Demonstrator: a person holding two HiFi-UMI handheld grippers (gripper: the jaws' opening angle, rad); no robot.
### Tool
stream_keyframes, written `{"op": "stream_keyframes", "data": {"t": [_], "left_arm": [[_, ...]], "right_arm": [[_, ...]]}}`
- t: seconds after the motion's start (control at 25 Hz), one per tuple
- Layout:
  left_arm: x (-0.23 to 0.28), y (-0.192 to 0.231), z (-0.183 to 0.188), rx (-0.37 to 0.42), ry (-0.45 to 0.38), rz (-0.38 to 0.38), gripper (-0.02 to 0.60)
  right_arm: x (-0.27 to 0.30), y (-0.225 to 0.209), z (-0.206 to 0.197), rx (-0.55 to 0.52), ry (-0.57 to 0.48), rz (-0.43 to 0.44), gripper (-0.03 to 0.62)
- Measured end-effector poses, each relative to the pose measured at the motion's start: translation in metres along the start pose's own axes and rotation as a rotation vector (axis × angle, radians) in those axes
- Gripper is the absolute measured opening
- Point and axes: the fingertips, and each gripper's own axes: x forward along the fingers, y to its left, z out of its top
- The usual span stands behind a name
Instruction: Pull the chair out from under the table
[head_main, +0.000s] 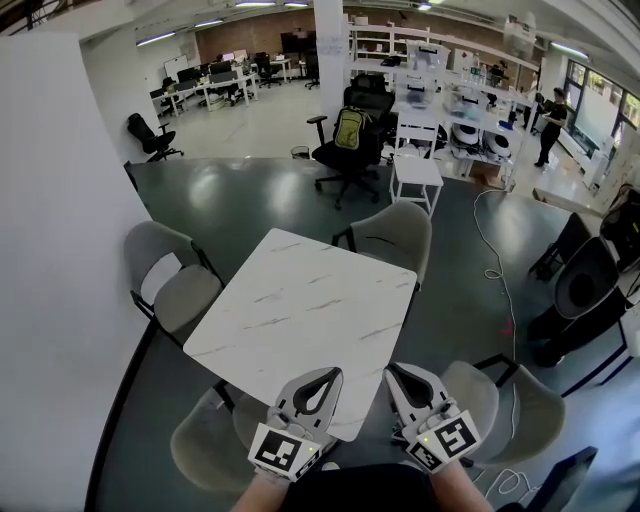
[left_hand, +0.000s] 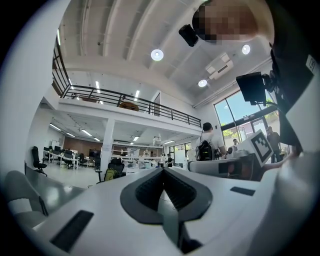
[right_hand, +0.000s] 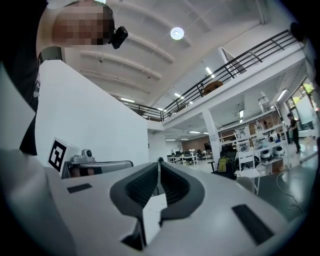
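Both closed on nothing at the marble table's near corner, the left gripper stood nearer than the right gripper to the tucked-in grey chair.

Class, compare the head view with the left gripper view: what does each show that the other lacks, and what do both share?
Head view only: the white table, and the grey chair by the right tool. Left gripper view only: the mezzanine railing and a person wearing a backpack. Both: the left tool, shut and empty, and the yellow-green backpack on a black office chair.
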Motion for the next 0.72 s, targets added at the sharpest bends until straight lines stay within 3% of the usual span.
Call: {"op": "stream_keyframes", "data": {"t": [0.72], "left_arm": [[0.000, -0.007, -0.017, -0.021, 0.044, -0.020, 0.006]], "right_arm": [[-0.011, -0.011, -0.013, 0.050, 0.010, -0.034, 0.029]]}}
